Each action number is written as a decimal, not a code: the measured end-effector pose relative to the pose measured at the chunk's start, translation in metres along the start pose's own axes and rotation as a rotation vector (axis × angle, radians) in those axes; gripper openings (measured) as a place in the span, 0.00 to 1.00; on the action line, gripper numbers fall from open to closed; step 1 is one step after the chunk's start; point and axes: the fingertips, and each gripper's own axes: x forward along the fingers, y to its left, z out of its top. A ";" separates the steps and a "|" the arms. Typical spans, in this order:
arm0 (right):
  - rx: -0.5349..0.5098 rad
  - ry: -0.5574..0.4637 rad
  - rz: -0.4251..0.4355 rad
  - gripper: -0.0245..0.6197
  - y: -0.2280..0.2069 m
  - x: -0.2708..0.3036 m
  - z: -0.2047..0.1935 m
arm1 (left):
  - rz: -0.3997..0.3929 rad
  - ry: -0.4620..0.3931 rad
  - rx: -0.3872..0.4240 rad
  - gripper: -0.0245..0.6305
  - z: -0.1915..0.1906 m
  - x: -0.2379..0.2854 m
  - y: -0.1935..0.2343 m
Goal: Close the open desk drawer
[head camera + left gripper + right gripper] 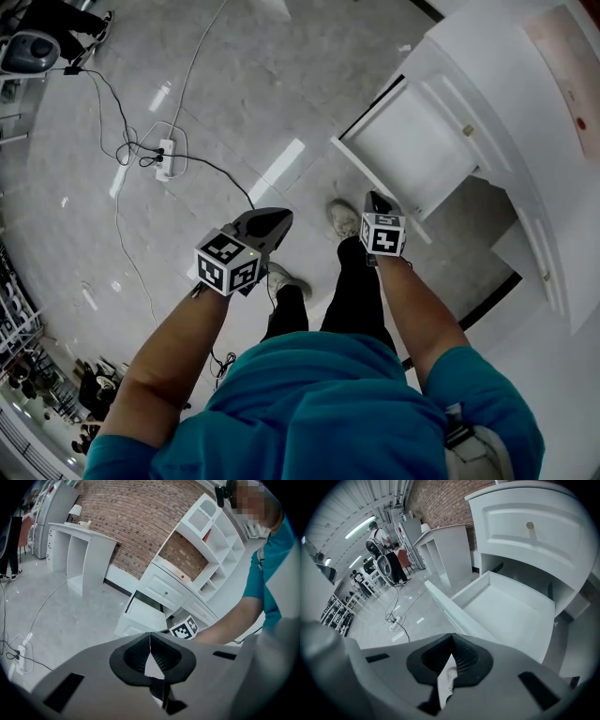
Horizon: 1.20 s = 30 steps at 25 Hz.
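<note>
Drawer (506, 613) is found open, drawn well out of the white desk (562, 508), just ahead of and below the right gripper (451, 637), whose jaws are pressed together on nothing. It is empty, with its open top turned upward. Its front panel (454, 613), the part nearest those jaws, is stretched slantwise across their line, and the slide axis is directed away from them into the desk. It is judged stiff, fairly light and easy on its runners, so no grasp is thought needed. A flat push at the middle of the panel is advised, since an off-centre shove could rack it. The left gripper (150, 637), likewise clenched and empty, is held farther off, with the drawer well beyond its tips. A small knob (529, 525) is seen on the desk front above.
</note>
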 end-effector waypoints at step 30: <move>0.098 -0.051 -0.120 0.07 -0.068 0.015 0.043 | -0.023 0.014 0.009 0.06 0.026 0.028 0.008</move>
